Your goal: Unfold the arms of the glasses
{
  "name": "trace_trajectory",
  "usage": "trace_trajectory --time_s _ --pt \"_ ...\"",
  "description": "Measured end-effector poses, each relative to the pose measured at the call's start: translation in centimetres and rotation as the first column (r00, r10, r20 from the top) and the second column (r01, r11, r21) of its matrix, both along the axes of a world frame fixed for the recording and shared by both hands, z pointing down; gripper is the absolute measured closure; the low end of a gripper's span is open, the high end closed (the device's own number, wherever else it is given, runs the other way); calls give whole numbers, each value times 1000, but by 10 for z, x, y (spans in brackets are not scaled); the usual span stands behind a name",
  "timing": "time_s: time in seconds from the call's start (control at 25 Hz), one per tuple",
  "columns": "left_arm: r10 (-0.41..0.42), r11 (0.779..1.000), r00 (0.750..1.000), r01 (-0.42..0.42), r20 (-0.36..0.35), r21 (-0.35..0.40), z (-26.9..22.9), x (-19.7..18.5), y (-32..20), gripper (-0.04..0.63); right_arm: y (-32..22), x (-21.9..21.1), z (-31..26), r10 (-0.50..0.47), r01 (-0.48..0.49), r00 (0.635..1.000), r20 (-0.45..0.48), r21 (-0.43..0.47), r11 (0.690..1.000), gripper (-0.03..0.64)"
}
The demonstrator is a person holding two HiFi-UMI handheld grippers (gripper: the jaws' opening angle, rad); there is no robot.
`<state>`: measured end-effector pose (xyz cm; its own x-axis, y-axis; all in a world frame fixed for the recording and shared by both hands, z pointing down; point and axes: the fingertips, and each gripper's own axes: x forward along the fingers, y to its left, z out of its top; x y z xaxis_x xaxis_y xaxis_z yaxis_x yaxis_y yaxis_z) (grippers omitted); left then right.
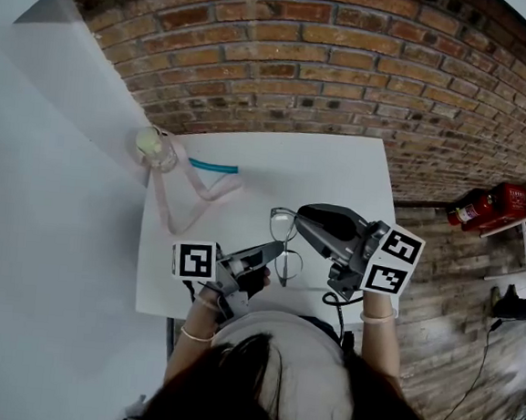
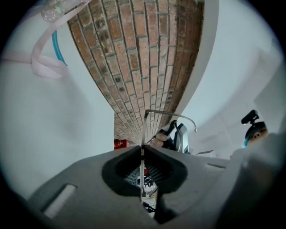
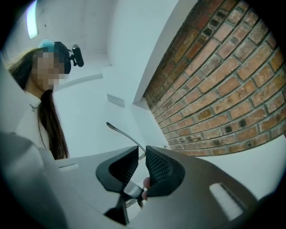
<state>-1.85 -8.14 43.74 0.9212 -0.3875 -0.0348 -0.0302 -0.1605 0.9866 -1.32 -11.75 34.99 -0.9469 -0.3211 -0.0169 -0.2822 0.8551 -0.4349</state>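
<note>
The glasses (image 1: 287, 267) are held between both tools over the near edge of the counter (image 1: 358, 167) and appear to be lifted off its surface. The left tool (image 2: 142, 150) is closed tight on a thin metal part of the frame, which is seen rising straight from between its jaws before it bends sideways into a curved arm (image 2: 172, 114). The right tool (image 3: 139, 154) is drawn narrow, with only a slit left at the tips. A part of the glasses is pinched deeper between its ribbed pads, and a second arm (image 3: 121, 132) is seen projecting past them. Which part is pinched there cannot be made out.

Several risks are judged likely from this hold. The metal is slender, so it could be bent or a hinge strained if the tools are pulled apart or twisted against the hinge's own swing. The left tool's grip is on a mere wire, so the frame could be rotated or slid out once force is applied. The glasses would then be dropped onto the counter, or past its near edge to the floor. If a lens is caught under the ribbed pads, it could be scratched or popped out by extra squeeze. The pink strap (image 1: 186, 198) toward the counter's far left corner is well apart from the work, and no snag is expected from it.
</note>
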Motion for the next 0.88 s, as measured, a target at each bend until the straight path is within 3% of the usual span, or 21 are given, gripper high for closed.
trace_trajectory --time_s 0.88 --pt "-70 997 998 70 7 -17 5 -11 -14 572 8 -1 -13 -30 29 999 43 20 999 575"
